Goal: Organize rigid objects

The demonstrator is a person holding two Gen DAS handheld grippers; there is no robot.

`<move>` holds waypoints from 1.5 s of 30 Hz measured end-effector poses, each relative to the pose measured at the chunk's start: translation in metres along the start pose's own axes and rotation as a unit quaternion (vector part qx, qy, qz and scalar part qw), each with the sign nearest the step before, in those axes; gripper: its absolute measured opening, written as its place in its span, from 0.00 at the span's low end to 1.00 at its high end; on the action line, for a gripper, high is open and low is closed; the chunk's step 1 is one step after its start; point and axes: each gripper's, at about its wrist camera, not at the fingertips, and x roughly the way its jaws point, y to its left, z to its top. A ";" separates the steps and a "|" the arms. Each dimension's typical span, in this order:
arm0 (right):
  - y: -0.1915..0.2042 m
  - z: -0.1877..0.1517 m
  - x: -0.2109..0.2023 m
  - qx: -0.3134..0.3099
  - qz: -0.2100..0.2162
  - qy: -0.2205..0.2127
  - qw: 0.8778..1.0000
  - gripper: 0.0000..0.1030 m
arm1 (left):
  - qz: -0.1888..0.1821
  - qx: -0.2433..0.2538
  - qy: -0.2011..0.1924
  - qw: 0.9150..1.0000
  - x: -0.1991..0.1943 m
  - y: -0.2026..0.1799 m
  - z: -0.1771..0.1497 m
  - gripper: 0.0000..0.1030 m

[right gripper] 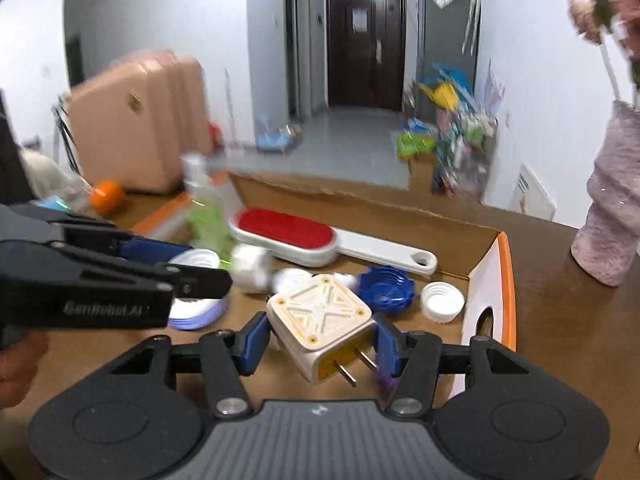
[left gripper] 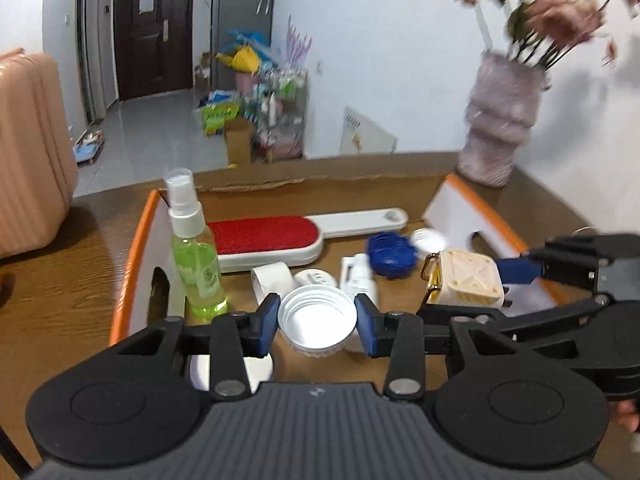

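My left gripper [left gripper: 317,325] is shut on a white screw cap [left gripper: 316,310], open side up, held over the near end of a cardboard box [left gripper: 132,248] with orange edges. Beside it, my right gripper [right gripper: 320,346] is shut on a cream square plug adapter [right gripper: 316,308] whose two prongs point toward the camera. Each gripper shows in the other's view: the right gripper [left gripper: 468,280] with the adapter [left gripper: 466,276], the left gripper [right gripper: 196,266] with the cap [right gripper: 196,258]. Inside the box lie a red lint brush [left gripper: 266,240], a green spray bottle [left gripper: 196,256], a blue lid [left gripper: 390,254] and a small white cap [left gripper: 428,240].
The box sits on a brown wooden table [left gripper: 60,272]. A pale pink vase [left gripper: 498,128] with flowers stands at the table's far right corner. A pink suitcase [right gripper: 136,120] and an orange ball [right gripper: 106,196] are off to the left. Floor clutter lies beyond the table.
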 end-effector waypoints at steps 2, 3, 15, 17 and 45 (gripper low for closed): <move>-0.003 0.008 0.023 -0.006 -0.009 0.025 1.000 0.53 | 0.019 0.004 0.008 1.000 0.017 0.001 0.001 0.39; -0.004 0.009 0.033 -0.011 -0.010 0.037 0.999 0.53 | 0.026 0.006 0.010 1.000 0.024 0.002 0.002 0.39; -0.032 0.017 0.020 0.065 0.009 0.009 0.998 0.59 | 0.024 -0.004 -0.003 1.000 -0.007 0.016 0.003 0.52; -0.030 0.019 -0.006 0.052 -0.001 -0.006 0.999 0.60 | 0.036 -0.001 -0.025 0.999 -0.032 0.014 0.001 0.54; 0.097 -0.241 -0.260 0.076 0.032 -0.130 0.988 0.78 | 0.105 -0.015 -0.115 0.988 -0.281 -0.090 -0.250 0.86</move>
